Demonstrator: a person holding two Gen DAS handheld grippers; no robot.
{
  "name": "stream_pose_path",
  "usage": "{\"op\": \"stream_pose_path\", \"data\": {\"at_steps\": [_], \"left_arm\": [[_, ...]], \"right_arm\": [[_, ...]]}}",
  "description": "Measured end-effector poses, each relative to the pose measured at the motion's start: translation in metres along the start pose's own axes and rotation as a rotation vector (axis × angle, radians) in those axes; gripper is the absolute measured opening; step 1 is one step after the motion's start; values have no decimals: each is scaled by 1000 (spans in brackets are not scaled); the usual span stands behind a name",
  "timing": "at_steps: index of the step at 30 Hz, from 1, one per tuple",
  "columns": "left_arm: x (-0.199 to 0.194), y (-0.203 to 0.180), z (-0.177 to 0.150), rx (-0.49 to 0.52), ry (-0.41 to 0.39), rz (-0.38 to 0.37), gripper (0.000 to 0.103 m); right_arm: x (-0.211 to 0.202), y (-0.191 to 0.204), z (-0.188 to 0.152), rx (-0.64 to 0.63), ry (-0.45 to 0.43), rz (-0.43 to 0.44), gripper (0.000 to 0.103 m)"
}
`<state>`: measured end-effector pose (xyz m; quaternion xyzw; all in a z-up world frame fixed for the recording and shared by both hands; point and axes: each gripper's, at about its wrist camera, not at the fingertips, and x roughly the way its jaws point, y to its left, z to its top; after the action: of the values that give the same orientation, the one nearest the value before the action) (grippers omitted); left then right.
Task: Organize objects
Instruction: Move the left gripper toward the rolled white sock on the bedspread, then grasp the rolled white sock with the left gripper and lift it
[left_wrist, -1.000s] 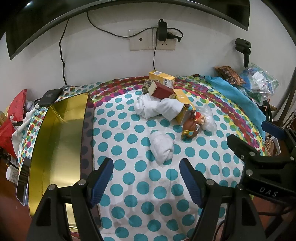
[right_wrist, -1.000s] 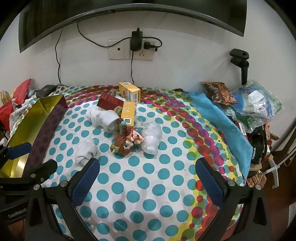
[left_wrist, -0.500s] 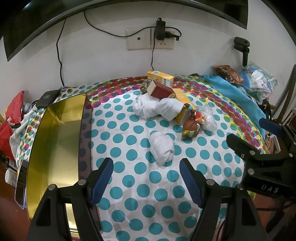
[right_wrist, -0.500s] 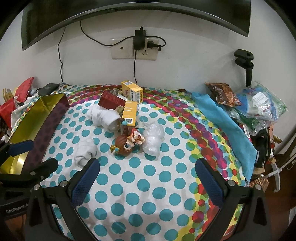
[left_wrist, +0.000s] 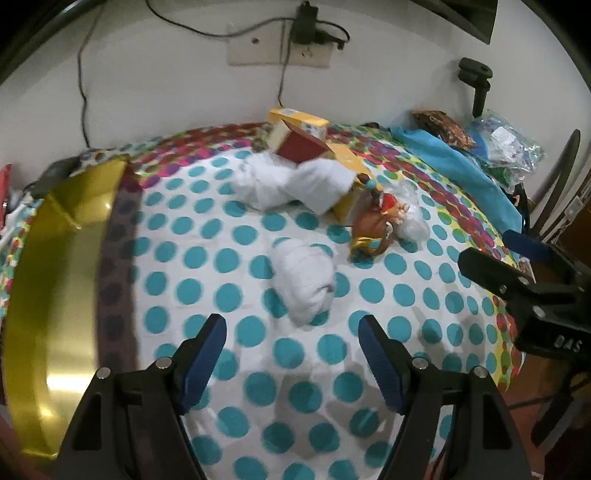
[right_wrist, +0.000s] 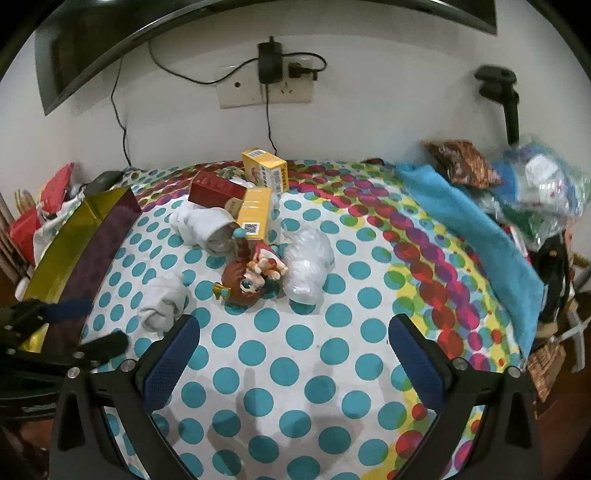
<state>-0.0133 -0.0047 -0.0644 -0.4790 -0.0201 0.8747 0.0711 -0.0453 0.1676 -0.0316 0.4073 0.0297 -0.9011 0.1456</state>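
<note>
We see a table covered with a white cloth with teal dots and a colourful dotted border (right_wrist: 295, 354), which fills most of both views. At the left side of the left wrist view stands a big open gold metal box with a dark purple outer wall (left_wrist: 55, 280); nothing is visible inside it. At the right of the right wrist view a blue towel (right_wrist: 465, 218) lies along the edge of the cloth, and crumpled plastic bags (right_wrist: 543, 184) are behind it.

In the centre of the right wrist view the small things lie together. A larger rolled white cloth (right_wrist: 201, 225) touches a dark red carton (right_wrist: 216, 190) and a yellow carton with a barcode (right_wrist: 255, 212). A second yellow carton (right_wrist: 266, 170) stands behind them, near the wall. In front of them lies a brown-haired doll figure (right_wrist: 247, 280), and just beside it, to the right, a clear plastic wrapped bundle (right_wrist: 306, 262).

A smaller rolled white sock (left_wrist: 304, 280) lies alone, in the middle of the left wrist view, just above the left gripper (left_wrist: 291, 347). This gripper has its blue pads spread wide and holds nothing. The right gripper (right_wrist: 291, 354) is also spread wide and empty, low in its own view, in front of the doll figure.
</note>
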Motion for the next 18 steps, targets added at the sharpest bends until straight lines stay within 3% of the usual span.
{"op": "stream_pose_path", "data": {"at_steps": [8, 15, 17, 18], "left_arm": [[32, -2, 9, -33, 36, 18, 76], [40, 2, 12, -50, 21, 28, 76], [41, 2, 13, -49, 15, 30, 74], [41, 2, 13, -50, 11, 27, 68]], "right_arm": [[12, -14, -3, 23, 14, 24, 102], [31, -16, -2, 24, 26, 57, 101], [38, -15, 0, 19, 28, 71, 99], [42, -14, 1, 12, 35, 77, 93]]}}
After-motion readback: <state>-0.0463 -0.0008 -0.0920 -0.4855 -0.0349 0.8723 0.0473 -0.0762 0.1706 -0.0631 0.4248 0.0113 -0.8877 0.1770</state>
